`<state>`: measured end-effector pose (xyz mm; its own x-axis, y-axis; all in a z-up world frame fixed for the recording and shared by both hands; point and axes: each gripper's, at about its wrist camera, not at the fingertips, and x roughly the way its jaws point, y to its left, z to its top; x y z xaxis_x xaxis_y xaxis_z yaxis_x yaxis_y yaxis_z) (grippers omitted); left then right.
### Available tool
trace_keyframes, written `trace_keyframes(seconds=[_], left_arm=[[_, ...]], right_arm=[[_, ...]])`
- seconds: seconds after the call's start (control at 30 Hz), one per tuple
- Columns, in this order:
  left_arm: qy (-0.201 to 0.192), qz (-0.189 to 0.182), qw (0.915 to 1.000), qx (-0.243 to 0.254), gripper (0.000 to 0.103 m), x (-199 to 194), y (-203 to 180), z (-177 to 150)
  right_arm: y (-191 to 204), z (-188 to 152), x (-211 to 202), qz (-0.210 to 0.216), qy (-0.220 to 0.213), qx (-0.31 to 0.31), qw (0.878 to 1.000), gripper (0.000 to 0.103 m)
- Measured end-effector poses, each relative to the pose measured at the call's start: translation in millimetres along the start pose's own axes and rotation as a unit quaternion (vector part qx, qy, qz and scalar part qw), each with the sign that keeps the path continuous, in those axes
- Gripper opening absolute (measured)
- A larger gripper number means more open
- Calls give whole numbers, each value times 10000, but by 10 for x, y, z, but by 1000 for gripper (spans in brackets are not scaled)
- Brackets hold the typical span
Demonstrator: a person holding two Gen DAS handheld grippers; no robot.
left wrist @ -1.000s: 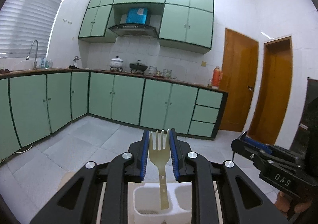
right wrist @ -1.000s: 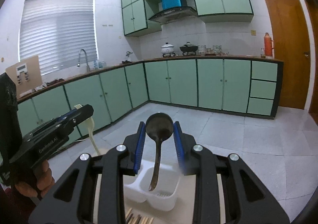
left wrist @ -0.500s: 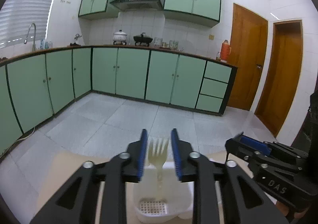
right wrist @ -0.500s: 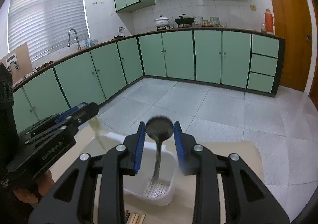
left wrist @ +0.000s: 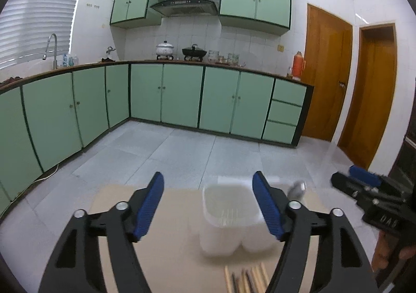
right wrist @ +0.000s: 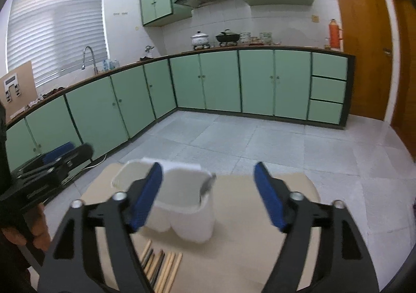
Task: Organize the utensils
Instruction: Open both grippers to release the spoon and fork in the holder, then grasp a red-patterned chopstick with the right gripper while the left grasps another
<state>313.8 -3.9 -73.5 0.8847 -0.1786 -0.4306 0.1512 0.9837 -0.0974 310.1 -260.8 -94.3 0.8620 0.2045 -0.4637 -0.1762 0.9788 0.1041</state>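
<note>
Here we noted both the left gripper (left wrist: 208, 204) and the right gripper (right wrist: 208, 194) with jaws spread wide, empty. White holder (right wrist: 182, 204) sat centre frame on the table (right wrist: 247, 254); chopsticks (right wrist: 161, 269) lay near the bottom edge.

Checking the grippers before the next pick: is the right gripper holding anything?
No, the right gripper stands wide open with nothing between its blue pads.

Chopsticks (left wrist: 245, 278): lower ends cut off by bottom edge
Holder (right wrist: 182, 204): blurred, near left side hidden behind a gripper finger
Spoon (right wrist: 206, 185): smeared, only the top showed above the rim
</note>
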Motion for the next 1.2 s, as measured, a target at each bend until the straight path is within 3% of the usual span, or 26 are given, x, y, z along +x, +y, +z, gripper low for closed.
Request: trace_keyframes(seconds=[0.1, 0.23, 0.4, 0.47, 0.83, 1.2], left_arm=[[331, -4, 9994, 68, 75, -219, 10, -273], [896, -50, 9960, 42, 75, -419, 26, -632], [1702, -57, 9854, -50, 75, -645, 37, -1200], [1838, 14, 9830, -4, 75, -716, 45, -1356], [2213, 108, 9750, 175, 75, -995, -77, -1848], [2389, 147, 9708, 176, 75, -1154, -31, -2098]], right_arm=[[10, -233, -208, -56, 76, 50, 9999, 83], [95, -628, -430, -42, 511, 29, 9987, 84], [216, -1073, -687, -48, 972, 69, 9952, 84], [253, -1260, -778, -81, 1177, 99, 9930, 84], [516, -1959, -1110, -18, 1865, -209, 9822, 81], [736, -2228, -1057, -117, 2148, -530, 9751, 76]])
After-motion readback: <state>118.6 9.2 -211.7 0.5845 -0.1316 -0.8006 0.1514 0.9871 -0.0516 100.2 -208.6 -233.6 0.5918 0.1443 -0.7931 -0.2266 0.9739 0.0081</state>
